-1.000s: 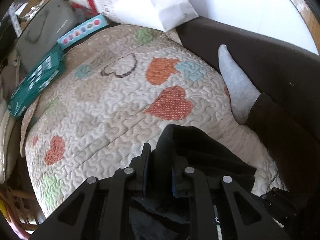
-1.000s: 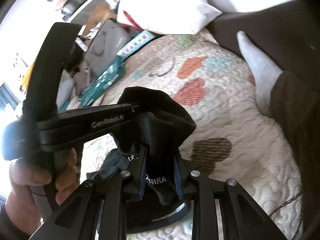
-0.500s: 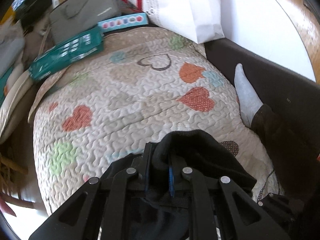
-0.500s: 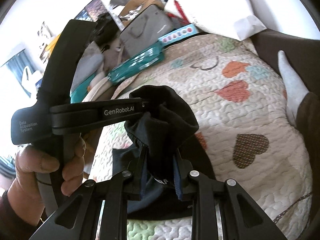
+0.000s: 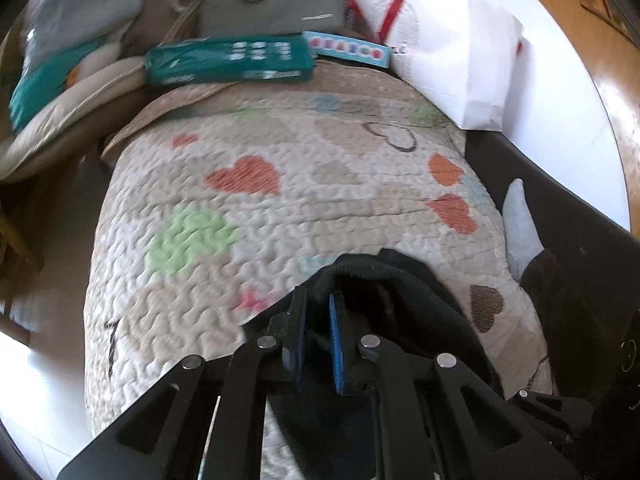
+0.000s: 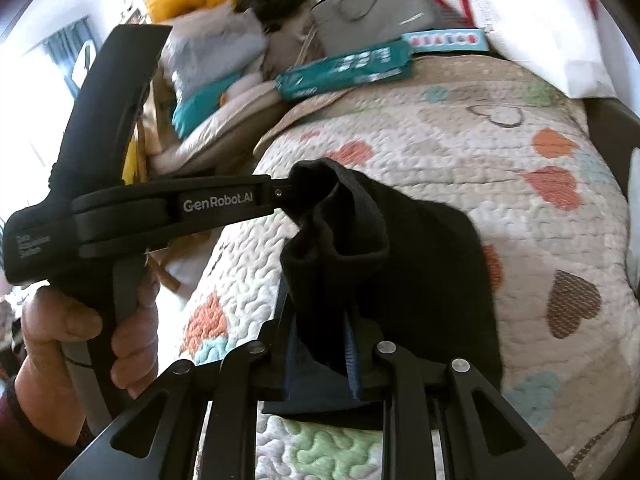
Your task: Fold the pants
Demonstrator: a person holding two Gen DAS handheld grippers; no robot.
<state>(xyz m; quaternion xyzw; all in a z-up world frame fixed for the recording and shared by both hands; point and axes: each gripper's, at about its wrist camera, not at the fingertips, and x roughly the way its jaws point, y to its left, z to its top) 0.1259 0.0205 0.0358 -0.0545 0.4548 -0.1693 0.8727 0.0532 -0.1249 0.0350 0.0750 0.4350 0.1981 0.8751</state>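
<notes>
Left gripper (image 6: 288, 192) side plate: the white lettering "GenRobot.AI", clear in the right wrist view.
Left gripper rear body: three short lines of small pale print, too blurred to read.
Teal box (image 6: 344, 70) at the far edge of the quilt: rows of white marks in both views, none legible.
Light blue strip box (image 5: 346, 48) beside the teal one: a row of pink and red round marks or letters, smeared and unreadable.
White paper bag (image 5: 452, 60): a fine line of dark print near its lower left corner, too small to make out.
</notes>
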